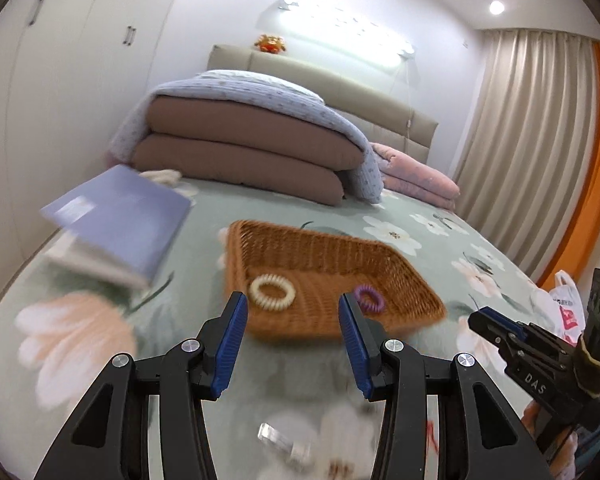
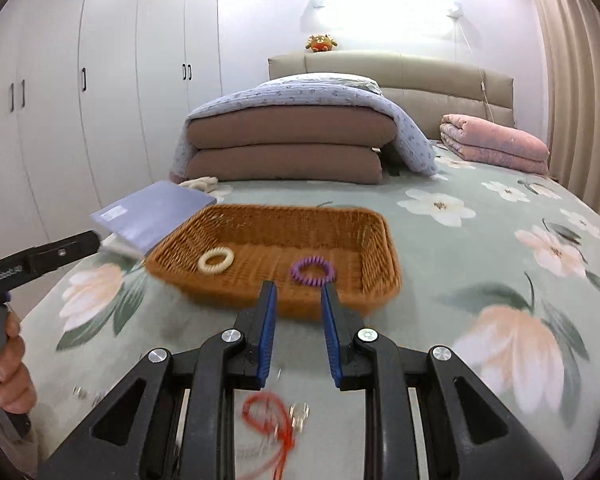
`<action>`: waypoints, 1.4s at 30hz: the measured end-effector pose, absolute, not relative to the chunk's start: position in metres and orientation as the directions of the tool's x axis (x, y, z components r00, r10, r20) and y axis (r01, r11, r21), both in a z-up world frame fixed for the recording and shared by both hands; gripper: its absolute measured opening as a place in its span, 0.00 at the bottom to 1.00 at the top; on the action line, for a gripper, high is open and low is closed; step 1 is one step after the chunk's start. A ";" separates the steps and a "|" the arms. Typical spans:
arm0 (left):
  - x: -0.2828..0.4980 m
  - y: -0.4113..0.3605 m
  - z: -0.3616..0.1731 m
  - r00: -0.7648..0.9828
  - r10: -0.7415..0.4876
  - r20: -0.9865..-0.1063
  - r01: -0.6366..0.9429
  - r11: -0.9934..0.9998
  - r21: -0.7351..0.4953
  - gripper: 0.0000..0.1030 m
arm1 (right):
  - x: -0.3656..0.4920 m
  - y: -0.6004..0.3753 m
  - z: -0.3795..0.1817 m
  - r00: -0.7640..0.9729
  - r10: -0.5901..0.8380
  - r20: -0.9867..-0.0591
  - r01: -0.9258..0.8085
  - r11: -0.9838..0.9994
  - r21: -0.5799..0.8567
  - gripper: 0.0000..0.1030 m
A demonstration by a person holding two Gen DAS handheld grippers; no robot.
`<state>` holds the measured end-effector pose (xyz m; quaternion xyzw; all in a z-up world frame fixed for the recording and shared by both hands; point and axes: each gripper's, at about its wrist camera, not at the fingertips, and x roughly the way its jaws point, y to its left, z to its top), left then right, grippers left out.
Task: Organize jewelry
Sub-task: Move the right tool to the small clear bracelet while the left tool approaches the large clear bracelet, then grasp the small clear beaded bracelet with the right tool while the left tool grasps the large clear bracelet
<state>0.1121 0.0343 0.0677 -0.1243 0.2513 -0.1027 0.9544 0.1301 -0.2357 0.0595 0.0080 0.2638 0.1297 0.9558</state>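
Okay, left wrist: left gripper (image 1: 292,304) jaws spread, nothing between, above the wicker basket (image 1: 400,264) on the bed (image 1: 440,248); cream hair tie (image 1: 272,292) and purple hair tie (image 1: 369,299) inside. Right wrist: right gripper (image 2: 299,289) jaws slightly apart, empty; red cord (image 2: 274,416) lies on the bed below.

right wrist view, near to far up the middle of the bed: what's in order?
Red cord → right gripper → wicker basket holding purple hair coil → folded brown quilts → headboard → plush toy.
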 end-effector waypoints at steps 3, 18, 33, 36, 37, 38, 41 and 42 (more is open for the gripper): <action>0.076 0.046 0.062 0.855 -0.246 -0.457 0.106 0.945 -0.310 0.47 | 0.111 -0.242 0.053 0.818 0.281 -0.501 -0.254 0.959 0.123 0.24; -0.007 0.057 -0.023 0.729 -0.264 -0.632 0.001 0.923 -0.384 0.47 | 0.110 -0.237 -0.015 0.693 0.349 -0.630 -0.326 0.932 0.158 0.24; -0.018 0.002 -0.041 0.707 -0.132 -0.695 0.114 0.991 -0.072 0.47 | 0.109 -0.211 -0.023 0.652 0.363 -0.665 -0.416 0.905 0.087 0.24; -0.018 0.001 -0.041 0.709 -0.129 -0.693 0.118 0.991 -0.064 0.47 | 0.116 -0.204 -0.028 0.622 0.361 -0.695 -0.439 0.896 0.072 0.24; -0.018 0.003 -0.041 0.708 -0.136 -0.693 0.121 0.990 -0.070 0.47 | 0.117 -0.202 -0.029 0.609 0.367 -0.703 -0.452 0.889 0.072 0.24; -0.018 0.004 -0.041 0.708 -0.139 -0.692 0.123 0.990 -0.073 0.46 | 0.119 -0.198 -0.031 0.601 0.364 -0.712 -0.463 0.884 0.061 0.24; -0.019 0.003 -0.042 0.715 -0.134 -0.686 0.127 0.990 -0.061 0.46 | 0.124 -0.188 -0.035 0.588 0.327 -0.740 -0.477 0.879 0.009 0.24; -0.020 0.003 -0.042 0.717 -0.132 -0.685 0.127 0.990 -0.058 0.46 | 0.124 -0.186 -0.036 0.593 0.314 -0.741 -0.479 0.878 -0.011 0.24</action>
